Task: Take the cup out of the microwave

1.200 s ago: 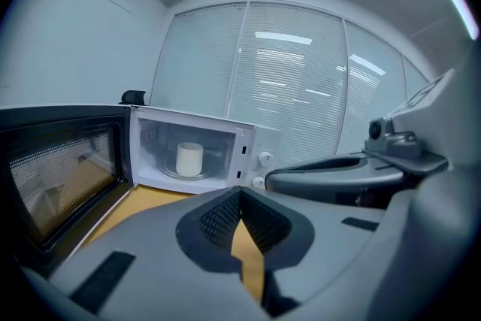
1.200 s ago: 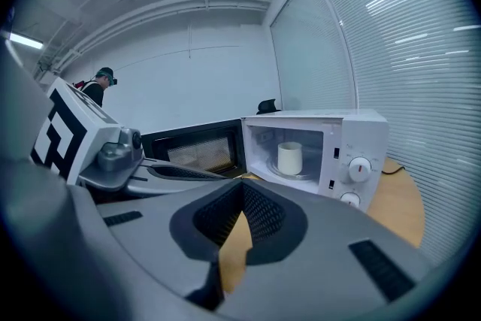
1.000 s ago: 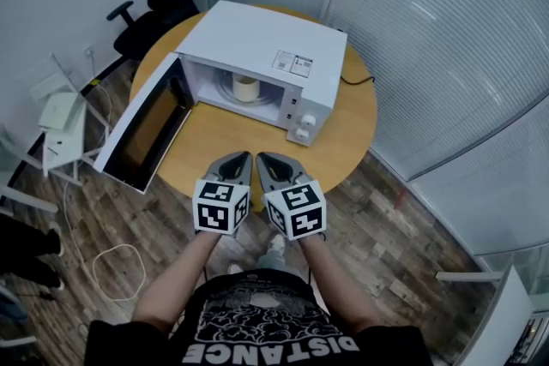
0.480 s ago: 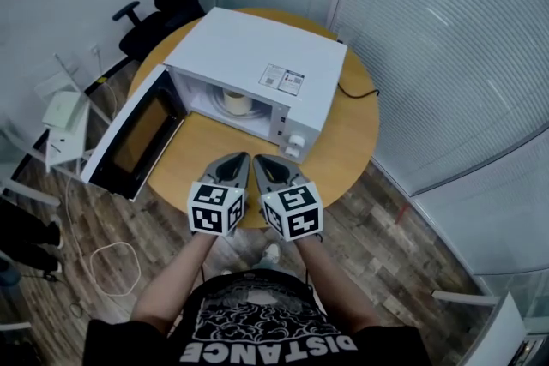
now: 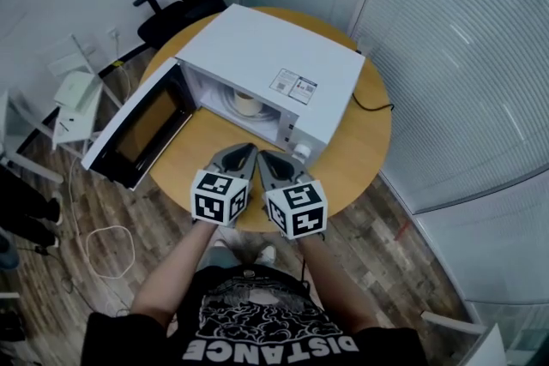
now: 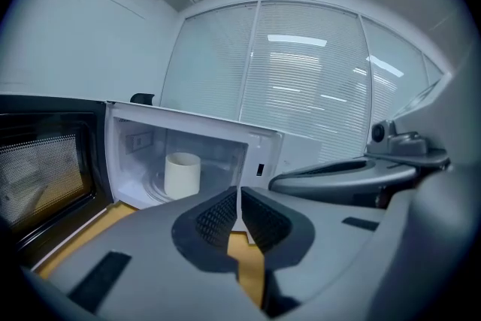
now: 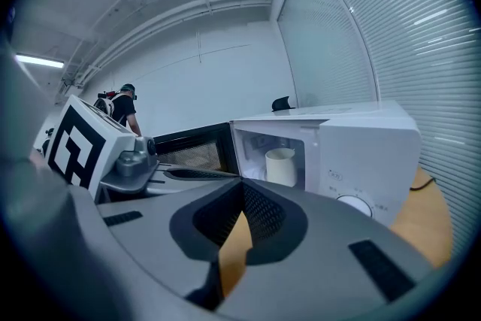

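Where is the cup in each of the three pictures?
Head view: the cup sits inside the microwave, just above the picture's centre.
Left gripper view: the cup is left of centre, inside the cavity.
Right gripper view: the cup is right of centre, inside the cavity.
Shared landmark: the open door, on the cup's left in every view.

My bare left forearm and right forearm reach forward side by side. My grey two-jaw left gripper, behind its black-and-white marker cube, points slightly downward, jaws closed tip to tip and empty. My matching right gripper is the same.
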